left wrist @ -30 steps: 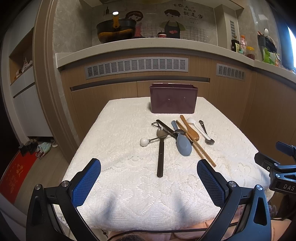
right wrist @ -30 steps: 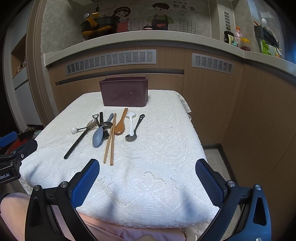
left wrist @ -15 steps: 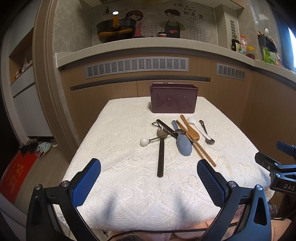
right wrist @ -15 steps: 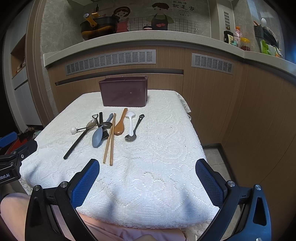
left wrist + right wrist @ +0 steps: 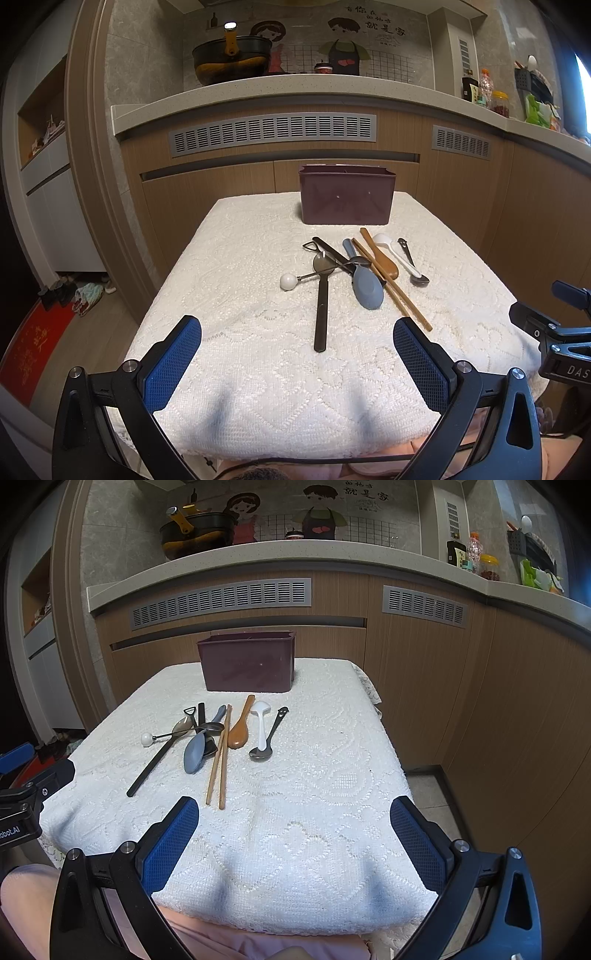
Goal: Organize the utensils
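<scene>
A dark maroon utensil box (image 5: 346, 195) (image 5: 248, 664) stands at the far side of the table. In front of it lies a loose pile: a long black-handled spoon (image 5: 321, 306) (image 5: 153, 762), a white-knobbed metal tool (image 5: 289, 281) (image 5: 147, 739), a grey-blue spoon (image 5: 365, 286) (image 5: 195, 751), wooden chopsticks (image 5: 395, 291) (image 5: 218, 766), a brown wooden spoon (image 5: 386, 263) (image 5: 238, 733), a white spoon (image 5: 393, 249) (image 5: 260, 720) and a metal spoon (image 5: 417, 275) (image 5: 264, 747). My left gripper (image 5: 297, 356) and right gripper (image 5: 294, 834) hover open over the near edge, holding nothing.
A white lace cloth (image 5: 258, 369) (image 5: 314, 794) covers the table. Wooden cabinets with vents and a counter (image 5: 295, 85) with a pot, jars and bottles stand behind. Floor drops away on the right (image 5: 424, 786). Shoes and a red mat (image 5: 26, 347) lie at the left.
</scene>
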